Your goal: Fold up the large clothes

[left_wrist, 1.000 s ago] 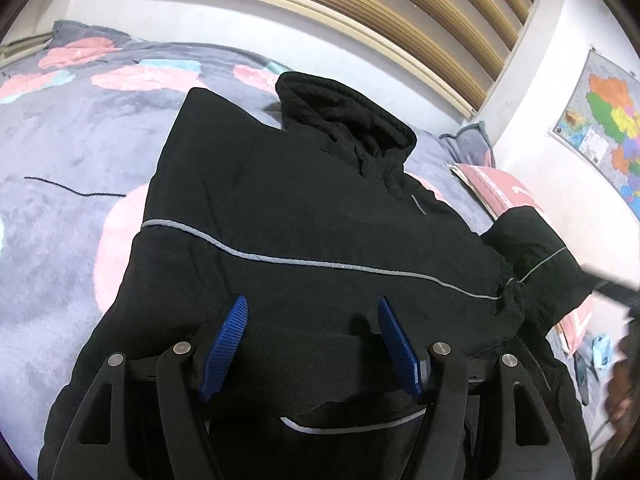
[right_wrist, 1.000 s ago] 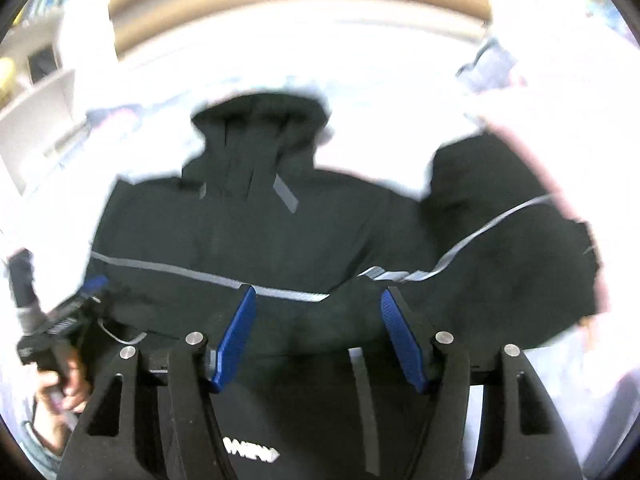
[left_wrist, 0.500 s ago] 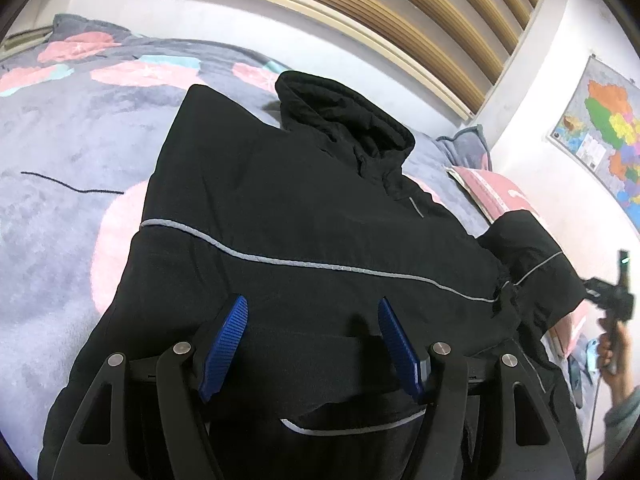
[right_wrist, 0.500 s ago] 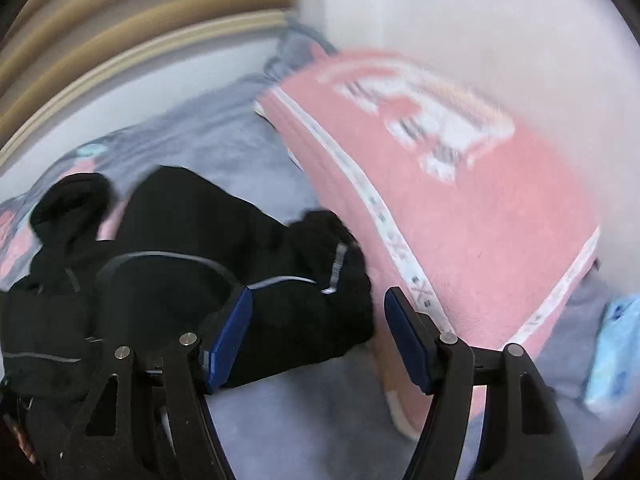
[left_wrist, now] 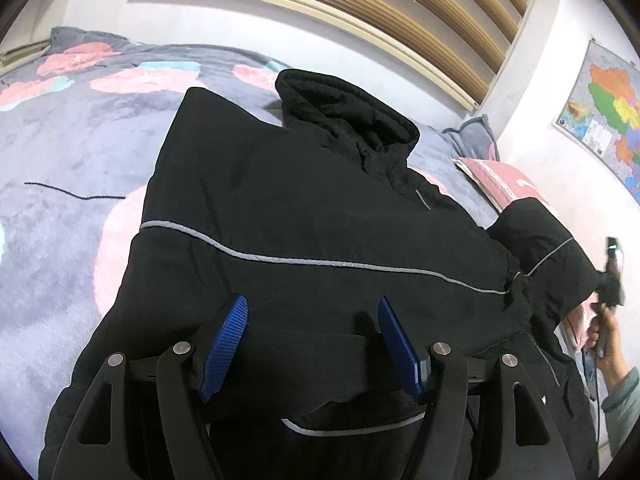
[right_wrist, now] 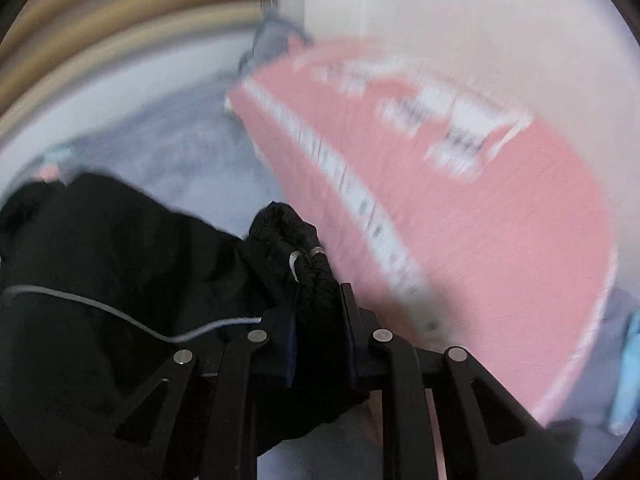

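Now we have the black jacket (left_wrist: pixel 304 216) spread on the bed (left_wrist: pixel 60 148); the right gripper (right_wrist: pixel 320 312) has just been closing and clamps its sleeve cuff (right_wrist: pixel 292 236); the left gripper (left_wrist: pixel 312 340) hovers agape over the hem; next, we judge, carry that 1 sleeve across the chest.

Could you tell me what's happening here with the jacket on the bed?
A person is folding a black jacket spread over a grey blanket. The right gripper has just closed its jaws on the sleeve cuff, next to a pink pillow. The left gripper hovers open over the jacket's lower body, gripping nothing.
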A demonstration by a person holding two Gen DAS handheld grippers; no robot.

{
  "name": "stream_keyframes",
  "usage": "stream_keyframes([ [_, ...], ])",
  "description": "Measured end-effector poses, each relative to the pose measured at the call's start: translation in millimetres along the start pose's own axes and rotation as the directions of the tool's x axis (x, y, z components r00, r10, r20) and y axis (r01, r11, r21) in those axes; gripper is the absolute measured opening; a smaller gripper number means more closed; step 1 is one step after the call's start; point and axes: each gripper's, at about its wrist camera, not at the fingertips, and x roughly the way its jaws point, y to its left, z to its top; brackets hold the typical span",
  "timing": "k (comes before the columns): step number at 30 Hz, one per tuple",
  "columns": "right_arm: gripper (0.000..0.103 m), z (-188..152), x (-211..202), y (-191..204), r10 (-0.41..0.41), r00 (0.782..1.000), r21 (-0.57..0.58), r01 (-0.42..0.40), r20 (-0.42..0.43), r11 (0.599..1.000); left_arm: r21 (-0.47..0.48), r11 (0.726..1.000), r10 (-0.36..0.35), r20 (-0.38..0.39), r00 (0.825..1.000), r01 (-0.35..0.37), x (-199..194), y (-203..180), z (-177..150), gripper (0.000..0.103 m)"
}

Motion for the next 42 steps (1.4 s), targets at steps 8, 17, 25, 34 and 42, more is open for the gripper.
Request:
stream_keyframes([
  [8, 0.021, 13, -2, -72, -0.211, 0.978, 0.113, 0.21, -0.011, 0.971, -0.005, 1.0, -0.004, 0.0, 1.0, 0.004, 0, 2, 0, 0.069],
  [17, 0.021, 21, -12, -71, -0.081, 0.995, 0.107, 0.086, -0.052, 0.99, 0.005, 1.0, 0.012, -0.004, 1.0, -0.012, 1, 0, 1, 0.069],
  [25, 0.021, 48, -100, 66, 0.184, 0.982, -0.036, -0.185, -0.042, 0.982, -0.001, 1.0, -0.014, 0.086, 0.996, 0.014, -27, 0, 4, 0.069],
  [34, 0.021, 36, -201, 265, 0.423, 0.904, -0.253, -0.426, -0.066, 0.869, 0.005, 0.998, 0.053, 0.279, 0.959, -0.056, -81, 10, 12, 0.069],
  [42, 0.029, -25, -266, 445, 0.585, 0.787, -0.403, -0.609, -0.198, 0.683, -0.119, 0.989, 0.123, 0.345, 0.931, -0.086, -114, 51, 22, 0.069],
])
